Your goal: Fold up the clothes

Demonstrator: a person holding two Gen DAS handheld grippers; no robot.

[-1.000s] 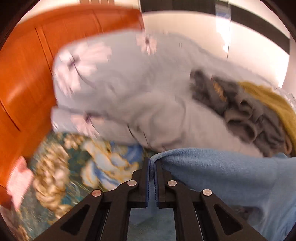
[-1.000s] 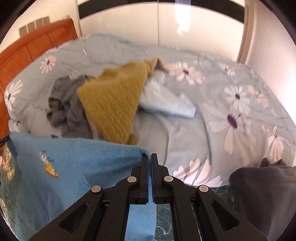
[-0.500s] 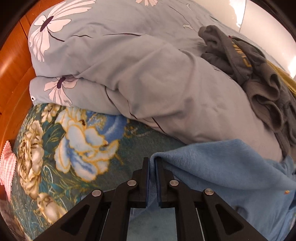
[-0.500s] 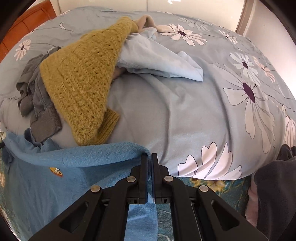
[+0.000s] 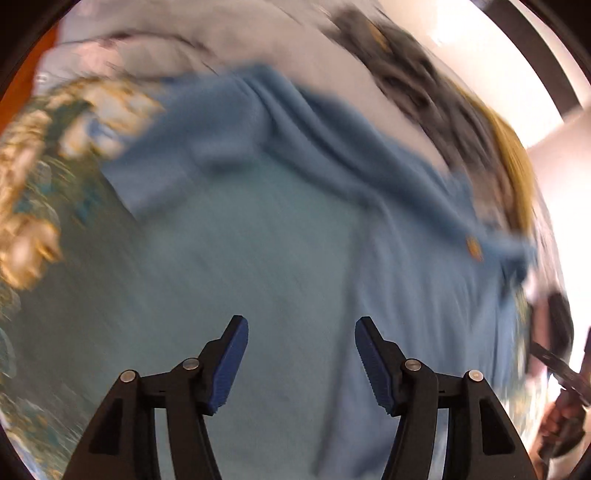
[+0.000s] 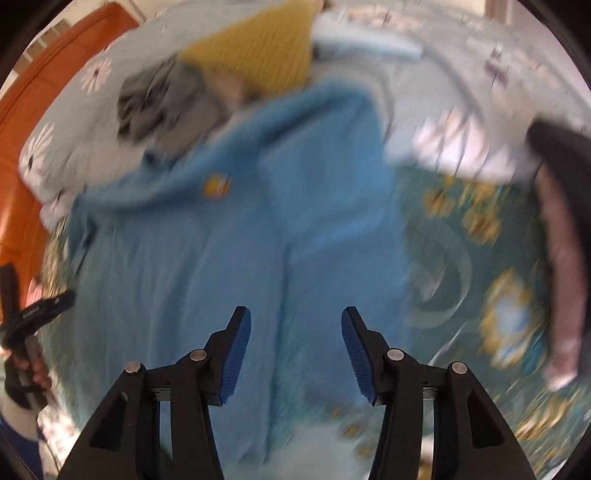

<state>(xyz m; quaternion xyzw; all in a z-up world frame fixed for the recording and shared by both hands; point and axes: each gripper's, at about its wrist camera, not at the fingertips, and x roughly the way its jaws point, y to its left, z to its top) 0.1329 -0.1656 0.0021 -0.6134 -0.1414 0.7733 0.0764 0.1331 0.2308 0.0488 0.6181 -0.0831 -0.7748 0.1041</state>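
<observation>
Left tongs (image 5: 301, 363): jaws apart, just opened, nothing between them. Below them, the blue sweatshirt (image 5: 314, 221) lies spread on the floral bedspread (image 5: 33, 206), its far edge against the grey duvet (image 5: 177, 33).

Right tongs (image 6: 295, 354): jaws likewise just opened and empty over the same sweatshirt (image 6: 229, 251). Risk: the released far edge appears bunched near the grey garment (image 6: 159, 96); folding over wrinkles would likely set a crooked fold.

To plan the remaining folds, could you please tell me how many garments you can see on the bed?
4: blue top spread nearest, grey garment behind it, yellow knit, pale blue piece beyond. Others may be hidden.
</observation>
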